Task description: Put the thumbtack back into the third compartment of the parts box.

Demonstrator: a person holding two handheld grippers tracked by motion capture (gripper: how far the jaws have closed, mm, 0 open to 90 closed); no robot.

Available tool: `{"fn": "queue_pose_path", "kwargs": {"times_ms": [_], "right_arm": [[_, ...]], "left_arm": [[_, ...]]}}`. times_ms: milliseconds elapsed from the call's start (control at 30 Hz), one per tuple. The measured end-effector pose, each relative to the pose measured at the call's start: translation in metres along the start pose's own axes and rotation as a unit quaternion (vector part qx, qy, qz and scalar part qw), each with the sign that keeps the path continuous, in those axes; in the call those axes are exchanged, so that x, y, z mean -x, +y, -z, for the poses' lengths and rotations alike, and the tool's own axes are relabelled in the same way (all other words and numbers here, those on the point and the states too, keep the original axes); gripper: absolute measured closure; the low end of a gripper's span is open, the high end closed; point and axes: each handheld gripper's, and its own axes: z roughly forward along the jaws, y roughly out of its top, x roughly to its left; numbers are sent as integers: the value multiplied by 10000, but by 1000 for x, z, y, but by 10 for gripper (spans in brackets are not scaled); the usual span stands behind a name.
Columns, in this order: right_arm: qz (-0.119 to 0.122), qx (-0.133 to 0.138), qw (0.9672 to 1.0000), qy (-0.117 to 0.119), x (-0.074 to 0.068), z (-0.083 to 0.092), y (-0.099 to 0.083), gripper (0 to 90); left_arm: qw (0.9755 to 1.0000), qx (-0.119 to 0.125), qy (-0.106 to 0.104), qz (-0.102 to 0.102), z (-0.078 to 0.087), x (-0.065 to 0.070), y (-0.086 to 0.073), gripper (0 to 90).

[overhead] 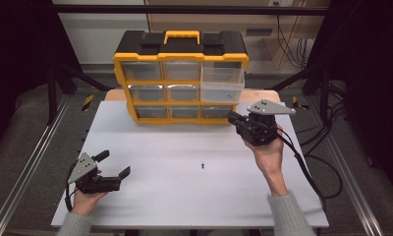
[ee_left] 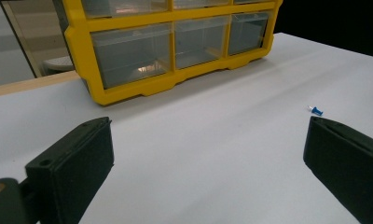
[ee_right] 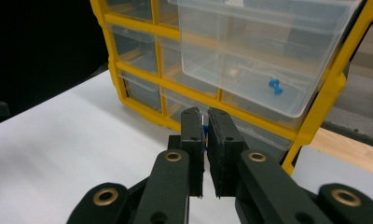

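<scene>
Upper right, right gripper (overhead: 232, 117) clenched on blue pin (ee_right: 204, 132), likely headed for pulled-out drawer (overhead: 223, 81). Left gripper (overhead: 117, 164) released; second pin (overhead: 203, 165) mid-table.

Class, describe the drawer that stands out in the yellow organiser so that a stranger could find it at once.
Find the yellow and black organiser at the back of the white table. In its grid of clear drawers, take the right column, top two rows: the large drawer. Unlike its shut neighbours it is pulled forward and holds a blue pin.
</scene>
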Motion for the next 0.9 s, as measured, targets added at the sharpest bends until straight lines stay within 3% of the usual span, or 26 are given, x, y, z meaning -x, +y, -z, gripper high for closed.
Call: {"fn": "queue_pose_path", "kwargs": {"times_ms": [900], "right_arm": [[27,254,9995,-174,4,8,49,857]], "left_arm": [[10000,24,9,5,1,0,1,12]]}}
